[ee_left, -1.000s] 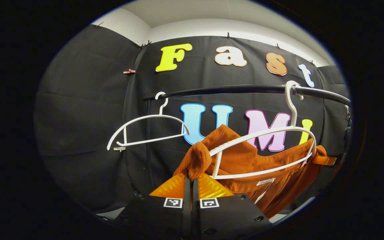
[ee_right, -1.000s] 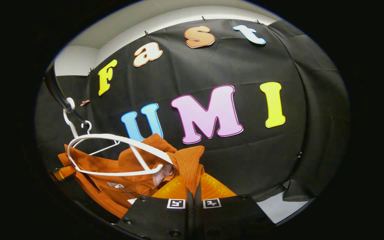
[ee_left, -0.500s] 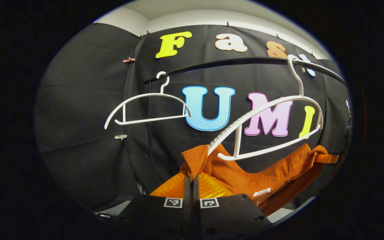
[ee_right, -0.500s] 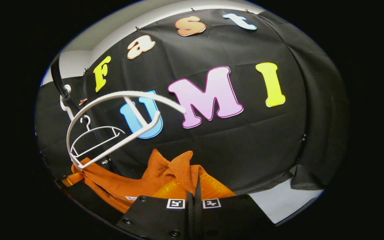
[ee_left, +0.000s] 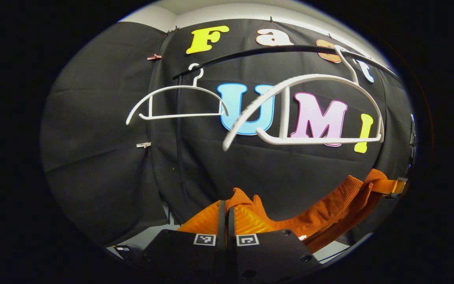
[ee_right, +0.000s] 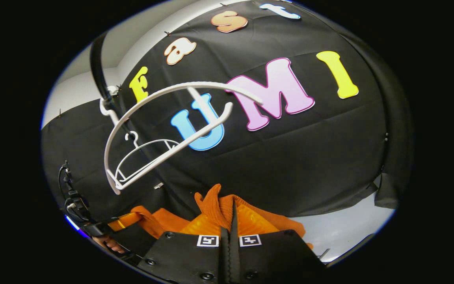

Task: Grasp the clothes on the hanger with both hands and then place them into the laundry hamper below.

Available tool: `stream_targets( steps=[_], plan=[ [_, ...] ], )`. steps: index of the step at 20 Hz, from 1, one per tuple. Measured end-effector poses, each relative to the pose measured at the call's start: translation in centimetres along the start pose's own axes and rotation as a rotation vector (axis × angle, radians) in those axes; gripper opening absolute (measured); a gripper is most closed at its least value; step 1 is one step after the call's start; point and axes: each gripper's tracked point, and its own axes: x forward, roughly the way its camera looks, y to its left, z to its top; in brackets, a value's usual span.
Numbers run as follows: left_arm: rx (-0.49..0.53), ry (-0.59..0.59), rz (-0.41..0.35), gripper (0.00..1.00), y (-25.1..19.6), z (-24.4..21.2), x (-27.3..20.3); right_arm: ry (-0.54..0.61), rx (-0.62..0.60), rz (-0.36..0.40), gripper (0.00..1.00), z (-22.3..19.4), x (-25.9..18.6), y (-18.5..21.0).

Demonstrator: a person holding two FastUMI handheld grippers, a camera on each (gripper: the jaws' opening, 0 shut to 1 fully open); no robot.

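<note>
A rust-orange ribbed garment (ee_left: 329, 215) hangs stretched between my two grippers, below and free of the bare white hanger (ee_left: 309, 106) on the black rail (ee_left: 274, 51). My left gripper (ee_left: 224, 211) is shut on one bunched corner of the garment. At the right edge of the left gripper view, the other gripper (ee_left: 392, 186) pinches the far end. My right gripper (ee_right: 231, 213) is shut on a fold of the garment (ee_right: 215, 205). The bare hanger (ee_right: 164, 118) swings above it, and the other gripper (ee_right: 108, 230) with a hand shows at lower left.
A second empty white hanger (ee_left: 172, 102) hangs further left on the rail. Black cloth walls stand close behind. A pale floor strip (ee_right: 345, 232) shows under the cloth. Cables (ee_right: 71, 197) hang at the left of the right gripper view.
Both grippers have pulled the orange garment down and off the hanger. The freed hanger has swung up to level on the rail, and the gap between it and the garment has grown.
</note>
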Motion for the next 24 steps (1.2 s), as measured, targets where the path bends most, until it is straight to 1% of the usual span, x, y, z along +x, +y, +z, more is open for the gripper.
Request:
stream_targets(
  steps=[2, 5, 8, 10, 12, 13, 14, 16, 20, 21, 22, 24],
  plan=[
    [0.005, -0.001, -0.029, 0.05, -1.2, 0.0, -0.7, 0.006, 0.015, 0.048, 0.05, -0.3, -0.5, 1.9],
    [-0.022, -0.013, -0.095, 0.05, -3.9, 1.1, -1.6, -0.010, 0.026, 0.144, 0.05, 0.1, -1.3, 5.3],
    [-0.051, -0.048, -0.157, 0.05, -6.0, 3.2, -3.3, -0.017, 0.033, 0.222, 0.04, 0.7, -2.1, 8.2],
    [-0.088, -0.070, -0.210, 0.05, -7.3, 4.4, -3.7, -0.010, 0.039, 0.271, 0.04, 0.5, -2.6, 9.8],
    [-0.098, -0.069, -0.243, 0.05, -8.0, 4.2, -3.9, 0.018, 0.025, 0.275, 0.04, -0.5, -2.2, 10.2],
    [-0.094, -0.061, -0.259, 0.02, -8.3, 3.5, -4.0, 0.036, 0.024, 0.273, 0.04, -1.4, -2.1, 10.1],
    [-0.090, -0.054, -0.277, 0.05, -8.6, 2.8, -3.9, 0.058, 0.025, 0.271, 0.04, -2.7, -2.0, 10.1],
    [-0.093, -0.033, -0.317, 0.05, -9.3, 0.7, -3.4, 0.100, 0.018, 0.258, 0.04, -5.1, -1.4, 9.4],
    [-0.136, 0.018, -0.385, 0.05, -10.4, -4.5, -1.9, 0.194, 0.029, 0.191, 0.05, -10.0, -0.3, 6.3],
    [-0.150, 0.043, -0.396, 0.02, -10.4, -5.9, -1.4, 0.214, 0.020, 0.167, 0.05, -11.3, 0.0, 5.2],
    [-0.162, 0.072, -0.401, 0.05, -10.4, -7.4, -0.8, 0.238, 0.014, 0.146, 0.05, -12.4, 0.3, 4.2],
    [-0.157, 0.148, -0.394, 0.05, -10.2, -10.7, 0.6, 0.295, 0.007, 0.103, 0.05, -15.1, 0.9, 2.0]
  ],
)
